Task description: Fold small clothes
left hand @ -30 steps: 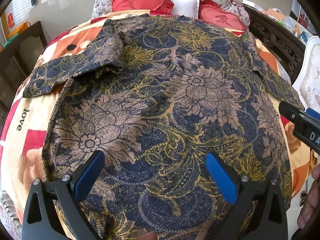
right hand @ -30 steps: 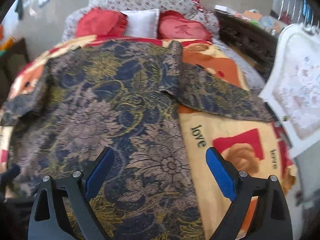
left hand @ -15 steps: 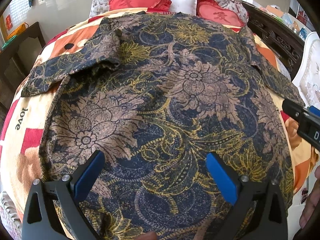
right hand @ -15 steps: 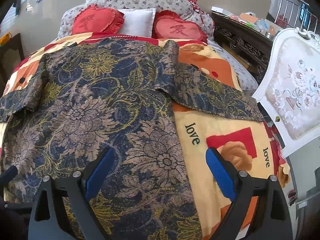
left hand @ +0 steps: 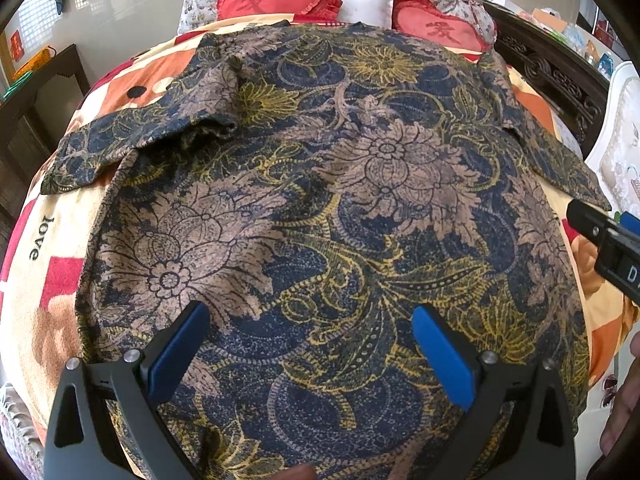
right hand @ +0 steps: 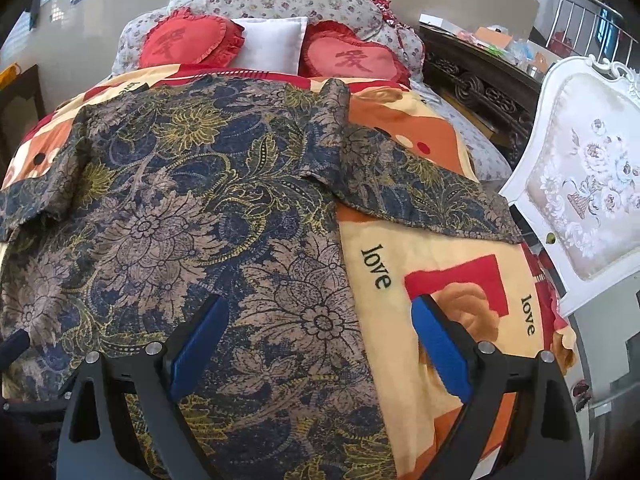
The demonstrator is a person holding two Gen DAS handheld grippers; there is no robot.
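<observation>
A dark blue batik shirt [left hand: 340, 200] with tan and yellow flowers lies spread flat on the bed, collar end towards the pillows. Its left sleeve [left hand: 132, 144] sticks out to the left, slightly rumpled at the shoulder. In the right wrist view the shirt [right hand: 192, 220] fills the left half and its right sleeve [right hand: 420, 196] lies out over the blanket. My left gripper [left hand: 310, 322] hovers open above the shirt's lower middle, holding nothing. My right gripper [right hand: 320, 316] stands open over the shirt's right side edge, empty. The right gripper's body [left hand: 608, 240] shows at the left view's right edge.
The bed carries an orange and cream "love" blanket [right hand: 448, 280]. Two red heart cushions [right hand: 188, 40] and a white pillow [right hand: 272, 46] sit at the head. A white upholstered chair [right hand: 588, 200] stands right of the bed, dark carved furniture [right hand: 480, 80] behind it. A dark cabinet [left hand: 36, 108] stands left.
Both grippers have drawn back and risen a little, so more of the shirt and bed shows. The shirt has not moved and both grippers stay open.
</observation>
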